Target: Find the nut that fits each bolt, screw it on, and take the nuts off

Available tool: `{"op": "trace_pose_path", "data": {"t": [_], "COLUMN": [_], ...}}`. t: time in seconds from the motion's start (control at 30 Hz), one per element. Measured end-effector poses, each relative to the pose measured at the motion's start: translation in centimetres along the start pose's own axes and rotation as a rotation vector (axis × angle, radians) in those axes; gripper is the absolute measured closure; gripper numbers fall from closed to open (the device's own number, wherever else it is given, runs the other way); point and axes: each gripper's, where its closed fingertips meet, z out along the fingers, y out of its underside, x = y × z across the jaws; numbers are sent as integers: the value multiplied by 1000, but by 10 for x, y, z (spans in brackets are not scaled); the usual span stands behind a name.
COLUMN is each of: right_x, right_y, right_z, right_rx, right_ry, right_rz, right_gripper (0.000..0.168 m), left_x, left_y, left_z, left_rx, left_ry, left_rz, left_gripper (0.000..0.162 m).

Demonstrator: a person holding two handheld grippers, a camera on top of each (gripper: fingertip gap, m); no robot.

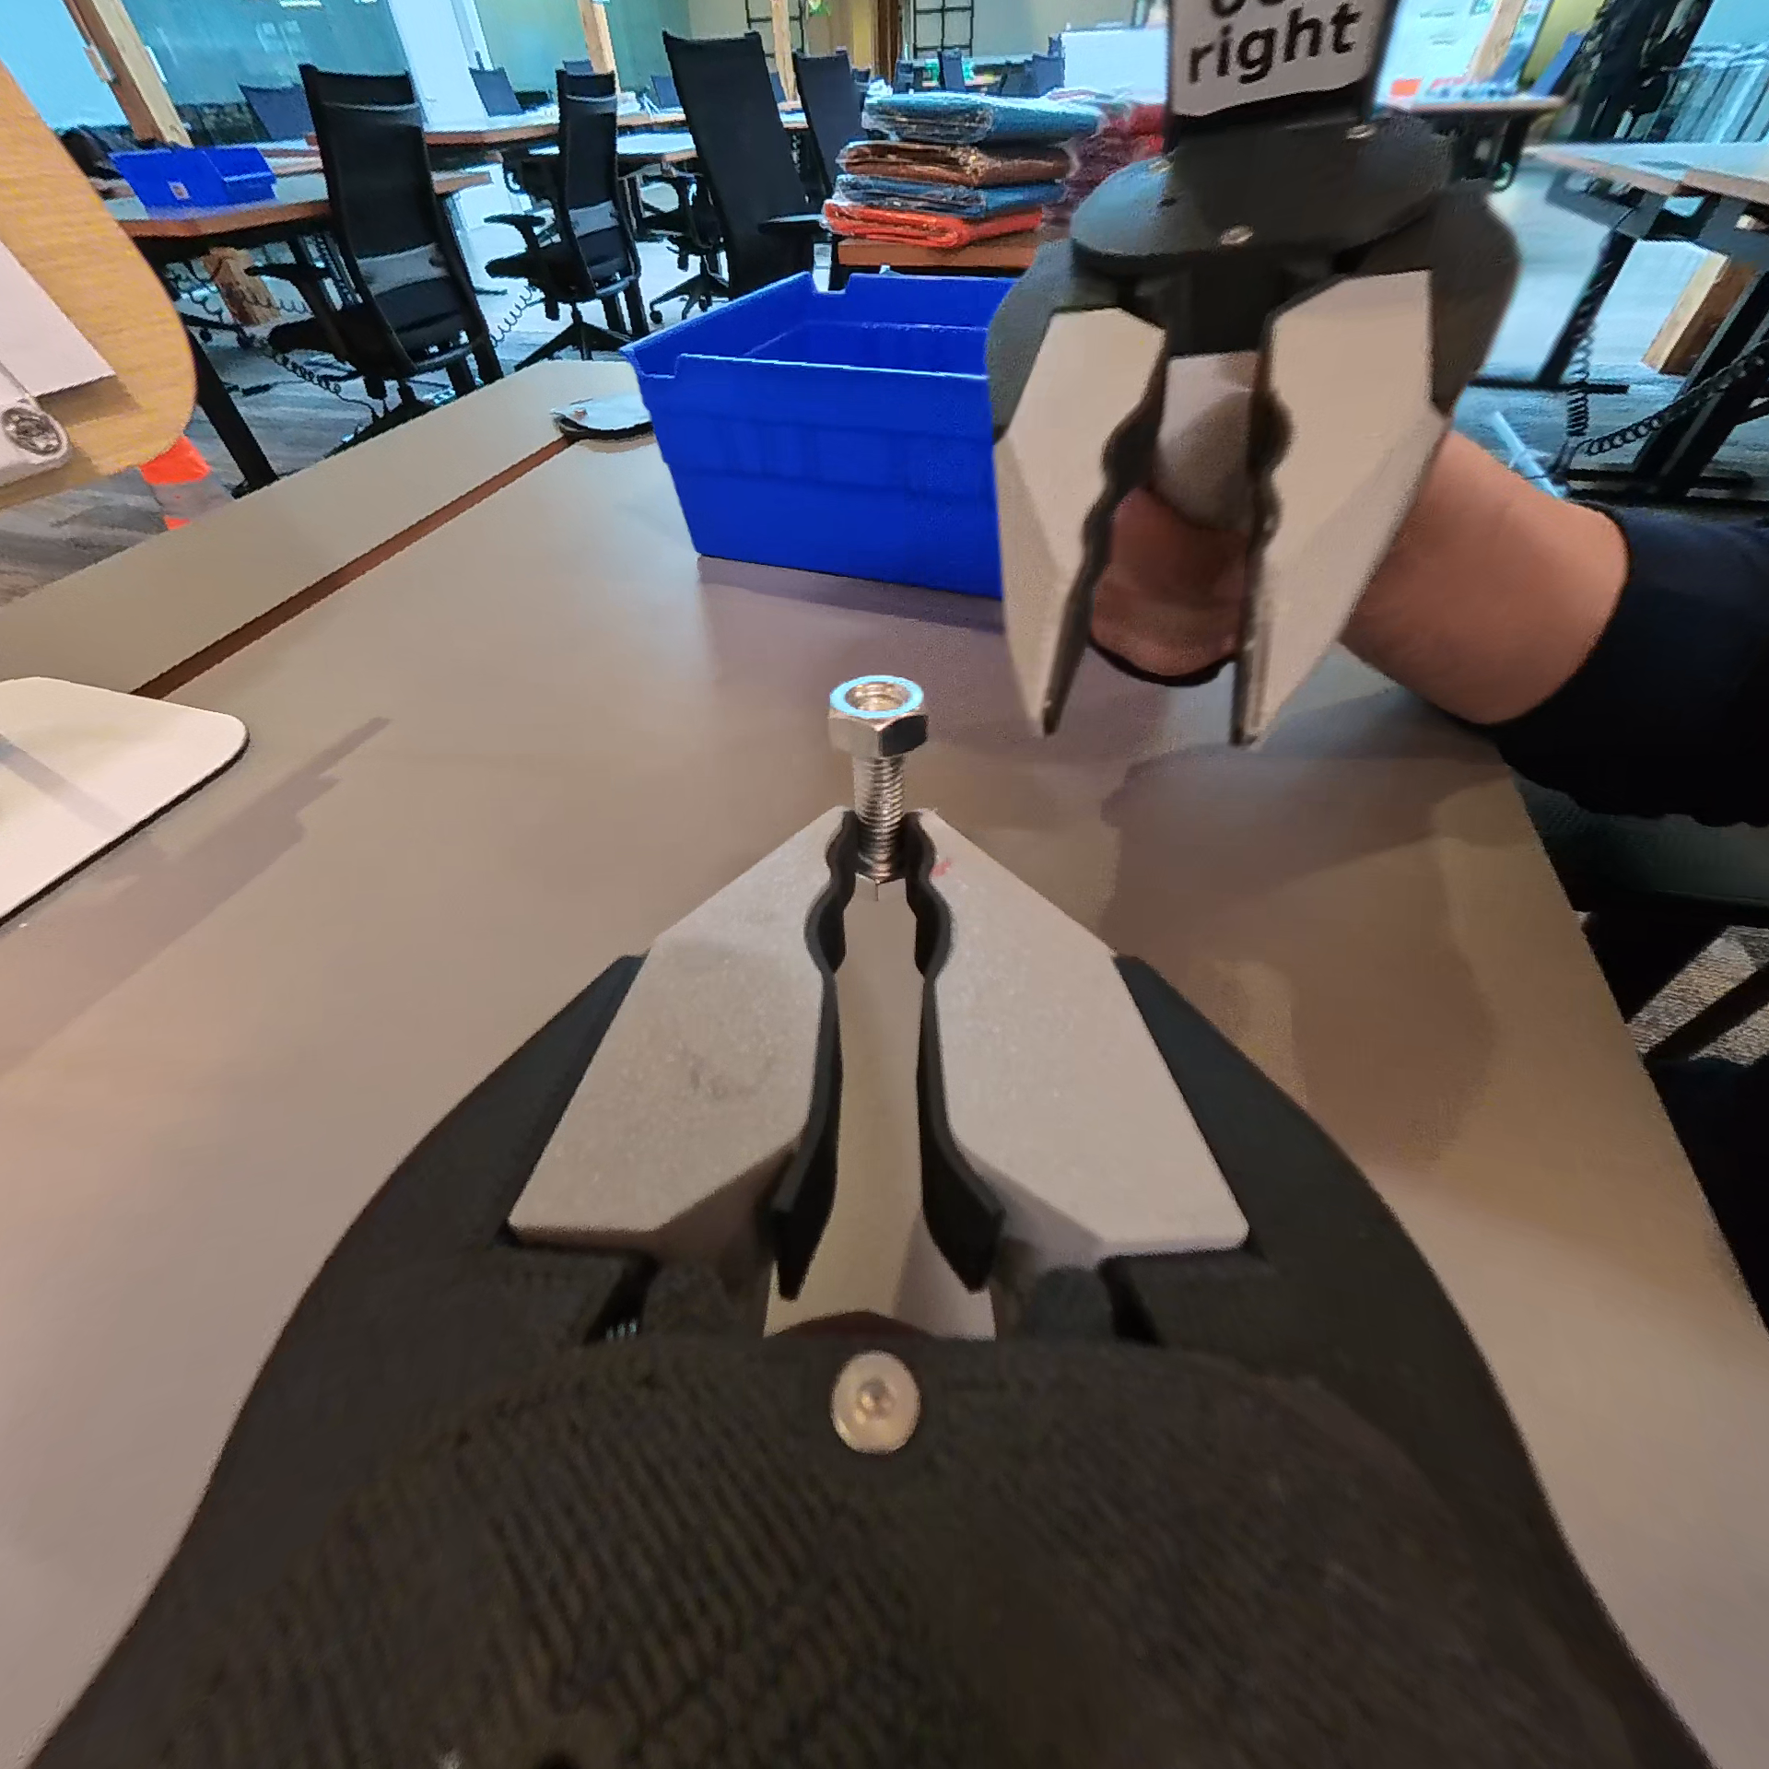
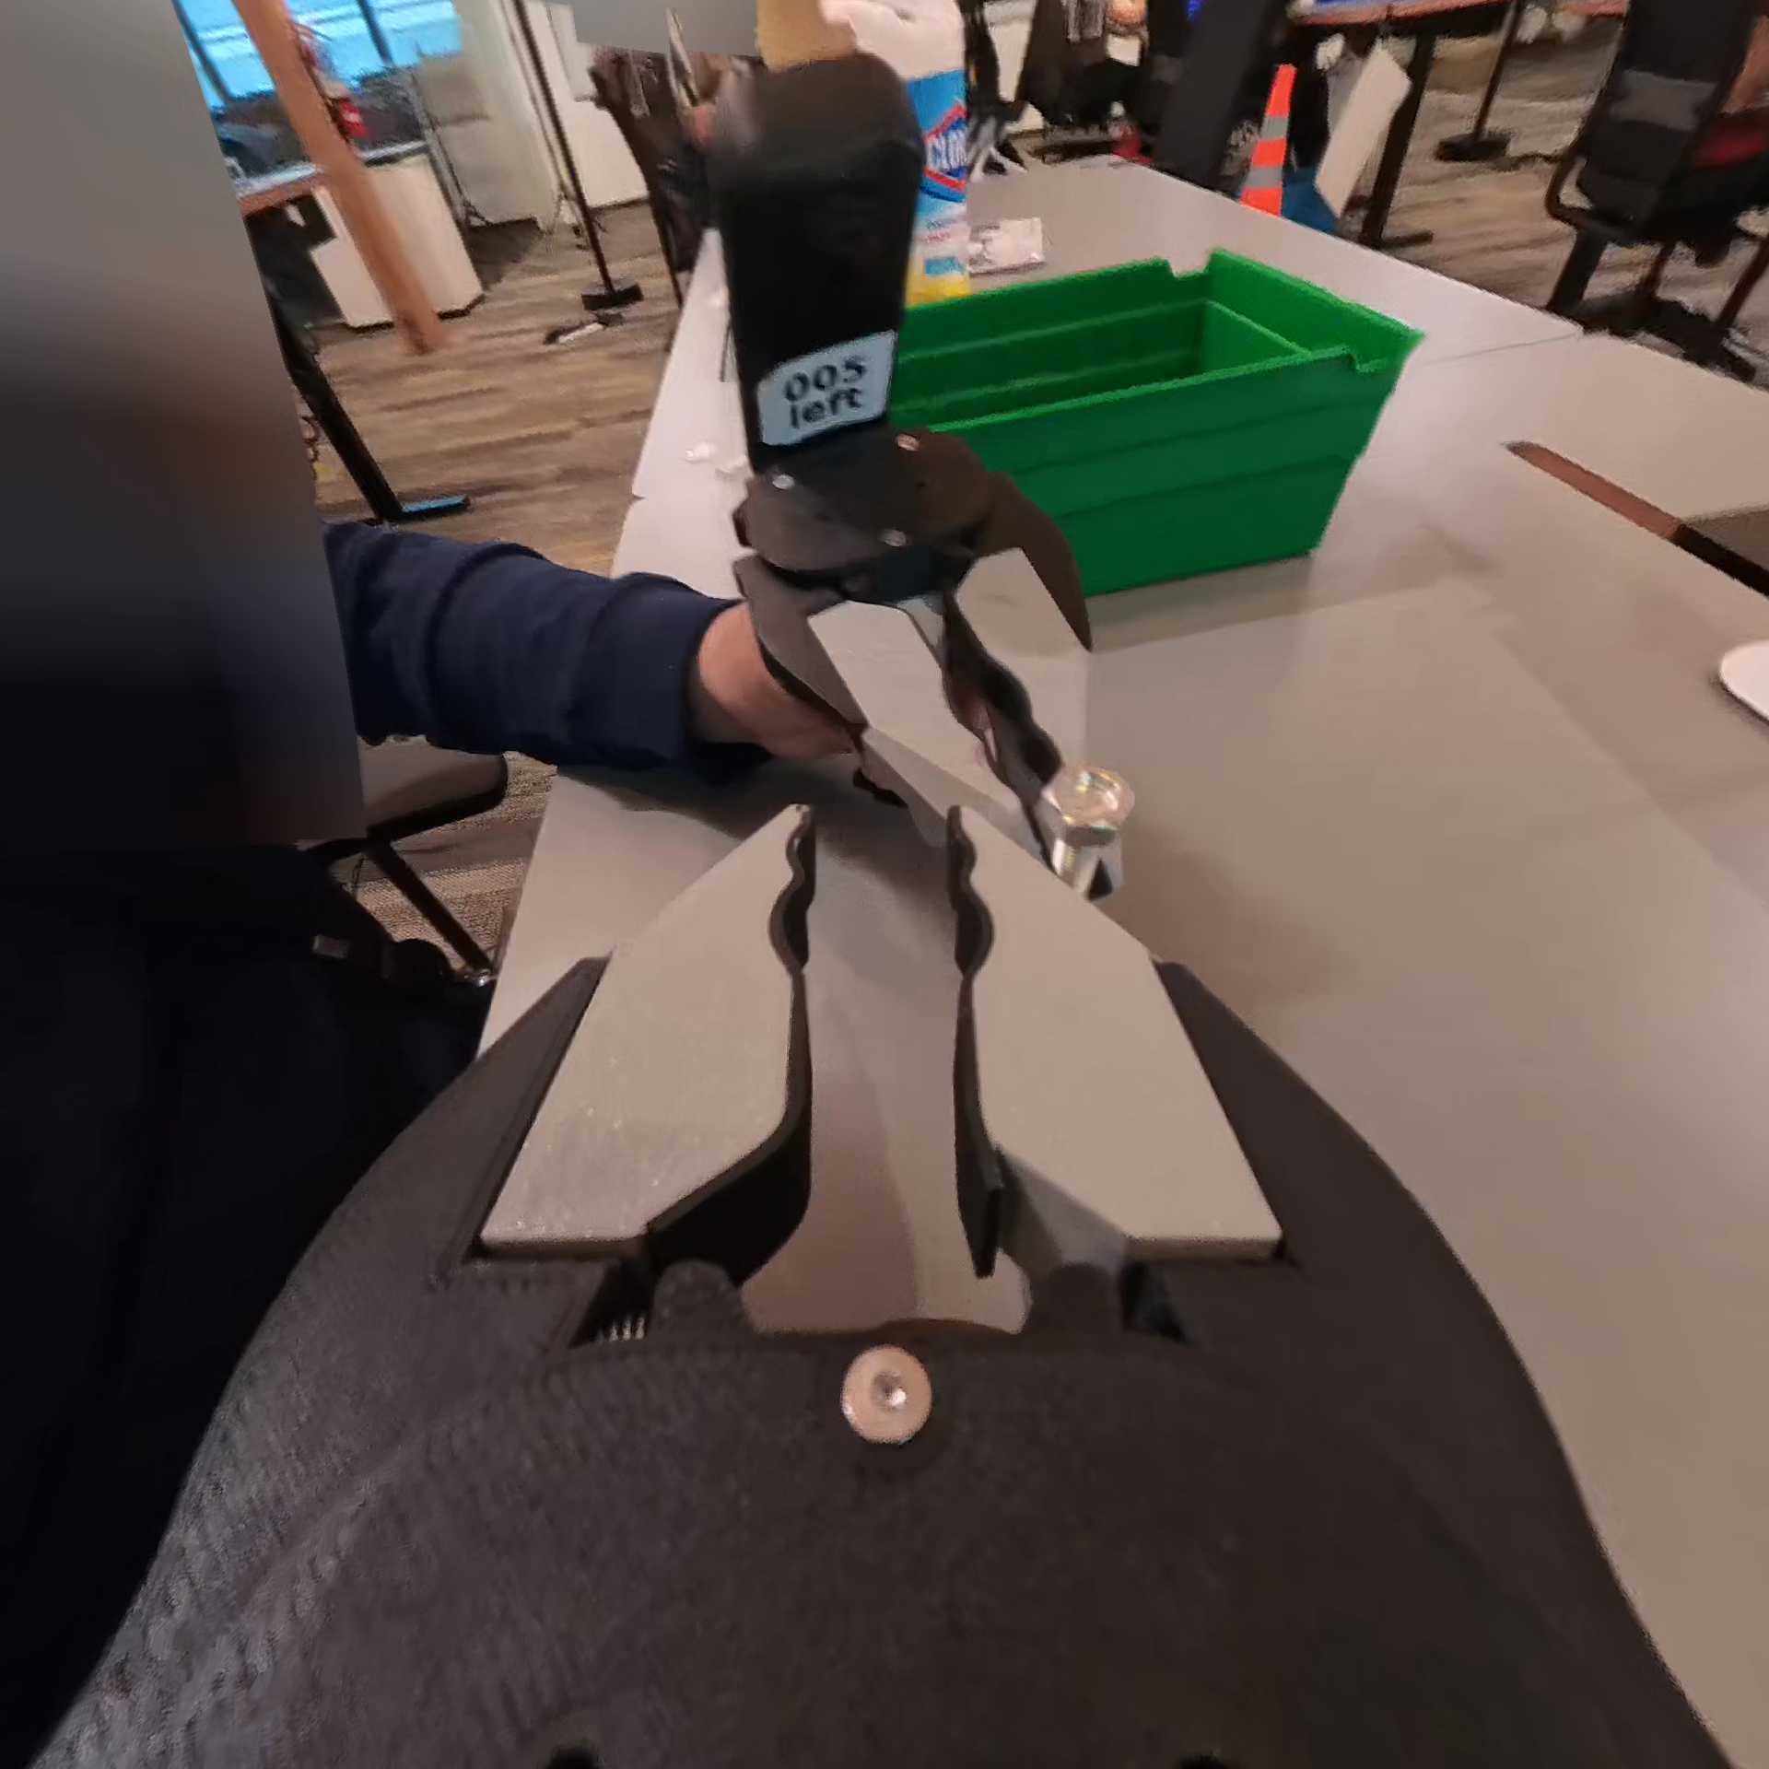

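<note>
My left gripper (image 1: 876, 847) has its jaws pinched narrow around a silver bolt (image 1: 873, 825), gripping the threaded shank close to the head end, so the bolt stands up past my fingertips above the grey tabletop (image 1: 479, 862). A hex nut (image 1: 877, 716) sits at the very top of the bolt, its bore facing upward.

My right gripper (image 1: 1144, 732) hangs just beside the nut, tips pointing down, jaws apart with a clear gap and nothing between them. The hand (image 1: 1465, 593) behind it wears a dark sleeve.

Only the left wrist view shows the blue bin (image 1: 842, 459) standing farther back on the tabletop, the stacked folded cloths (image 1: 948, 172) behind it, the black office chairs (image 1: 402, 239) and the white pad (image 1: 96, 766) at the left edge.

The right wrist view looks the other way. There my right gripper (image 2: 881, 828) again shows its jaws parted and empty, and my left gripper (image 2: 1077, 852) appears from the side, tilted down, with the nut (image 2: 1086, 799) and bolt (image 2: 1080, 857) clamped at its tips, held off the tabletop (image 2: 1388, 862). Only this view shows the green bin (image 2: 1197, 479) beyond, a white and blue bottle (image 2: 943, 191) behind it, an orange cone (image 2: 1268, 144) far back, and the left hand (image 2: 766, 699) in its navy sleeve.
</note>
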Motion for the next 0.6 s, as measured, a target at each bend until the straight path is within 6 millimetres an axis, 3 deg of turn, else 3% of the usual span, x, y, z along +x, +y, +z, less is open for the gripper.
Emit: {"op": "trace_pose_path", "data": {"t": [0.23, 0.47, 0.6], "right_x": [33, 8, 13], "right_y": [6, -5, -7], "right_z": [-10, 5, -5], "right_rx": [-11, 37, 52], "right_ry": [169, 59, 93], "right_rz": [46, 31, 20], "right_gripper": [146, 146, 147], "left_x": [-1, -5, -7], "left_y": [1, 0, 1], "left_z": [1, -1, -2], "left_rx": [0, 3, 2], "left_ry": [-6, -24, -28], "left_rz": [-6, -15, -20], "left_gripper": [155, 155, 155]}}
